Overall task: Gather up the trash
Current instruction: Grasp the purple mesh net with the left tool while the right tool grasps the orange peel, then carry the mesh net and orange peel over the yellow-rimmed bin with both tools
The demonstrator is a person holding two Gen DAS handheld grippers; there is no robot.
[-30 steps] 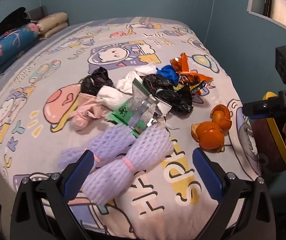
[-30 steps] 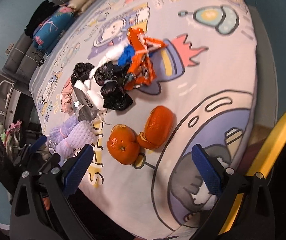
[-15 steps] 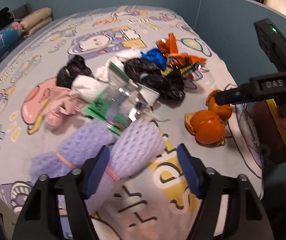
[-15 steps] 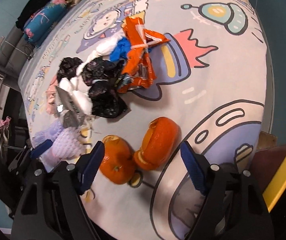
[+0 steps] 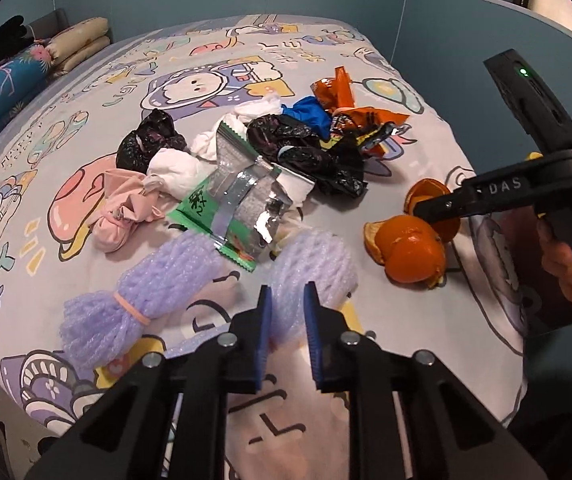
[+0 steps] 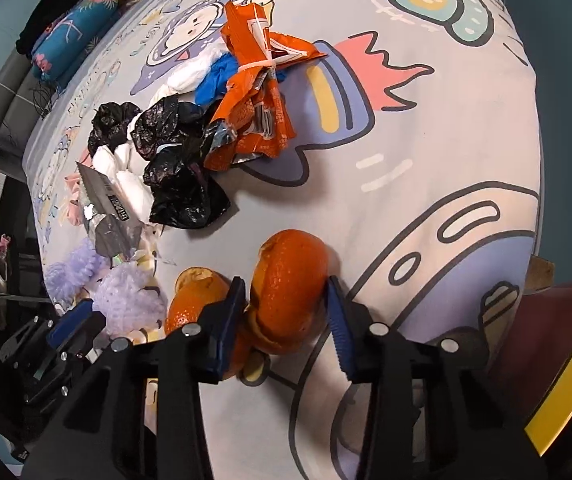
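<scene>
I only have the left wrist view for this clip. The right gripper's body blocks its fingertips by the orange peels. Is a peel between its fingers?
Observer: Yes. In the right wrist view the right gripper straddles the taller orange peel shell, with a pad at each flank. I cannot tell whether it is squeezing.
Operator: And the second peel?
Observer: The other orange peel lies outside the fingers, partly hidden behind the pad nearer the purple foam net.
Operator: Is there anywhere to drop it?
Observer: Perhaps. A dark red container with a yellow rim sits just past the bed edge, beside that gripper.
</scene>
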